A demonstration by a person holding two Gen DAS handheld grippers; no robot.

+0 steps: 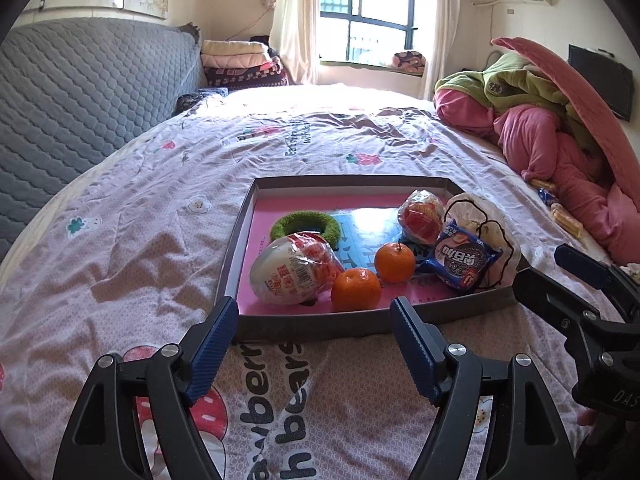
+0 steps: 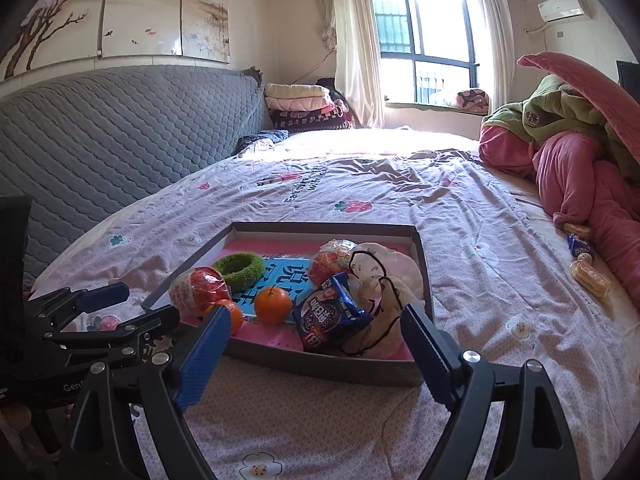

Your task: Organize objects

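A shallow grey box lid [image 1: 240, 236] [image 2: 420, 256] with a pink floor lies on the bed. It holds two oranges [image 1: 355, 290] [image 1: 395, 262] [image 2: 273, 305], two wrapped egg toys [image 1: 292, 268] [image 1: 422, 216] [image 2: 200, 290], a green fuzzy ring [image 1: 305, 224] [image 2: 239, 266], a blue cookie pack [image 1: 464, 258] [image 2: 330, 314] and a white plush [image 1: 484, 216] [image 2: 380, 276]. My left gripper [image 1: 314, 338] is open and empty just before the lid's near edge. My right gripper [image 2: 316, 346] is open and empty at the lid's near right side; it also shows in the left wrist view [image 1: 560, 276].
A pink and green bedding pile [image 1: 540, 120] [image 2: 580, 152] sits at the right. Loose snacks lie beside it: a blue pack [image 2: 580, 246] and wafer packs [image 2: 590, 276] [image 1: 568, 220]. A grey quilted headboard [image 1: 80, 92] runs along the left. Folded blankets [image 1: 240, 62] stack at the back.
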